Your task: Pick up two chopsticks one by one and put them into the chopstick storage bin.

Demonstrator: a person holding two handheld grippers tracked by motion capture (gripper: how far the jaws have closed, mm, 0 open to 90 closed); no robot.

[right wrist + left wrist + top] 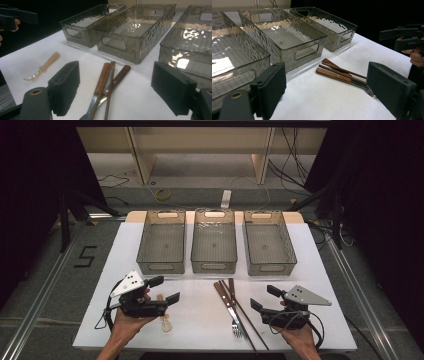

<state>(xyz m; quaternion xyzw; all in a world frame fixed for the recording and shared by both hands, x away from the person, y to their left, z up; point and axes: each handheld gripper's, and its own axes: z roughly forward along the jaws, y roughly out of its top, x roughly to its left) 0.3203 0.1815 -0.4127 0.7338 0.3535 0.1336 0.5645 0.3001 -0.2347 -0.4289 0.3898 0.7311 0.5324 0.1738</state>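
Observation:
Wooden-handled cutlery (pixel 232 307) lies bundled at the front middle of the white table (pixel 310 260): a fork, a second flat handle and a thin dark stick (pixel 337 73) (pixel 105 80). A pale translucent spoon (pixel 165 320) (pixel 42 68) rests just right of my left hand. My left gripper (pixel 167 288) (pixel 330 92) hovers at the front left, open and empty, pointing toward the cutlery. My right gripper (pixel 261 296) (pixel 120 92) hovers at the front right, open and empty, its jaws standing on either side of the cutlery handles without touching them.
Three empty clear grey bins stand side by side at the back of the table: left (pixel 160 267), middle (pixel 214 266), right (pixel 272 267). Cables (pixel 162 195) and a taped "5" (pixel 86 256) lie on the floor around the table. Dark curtains flank both sides.

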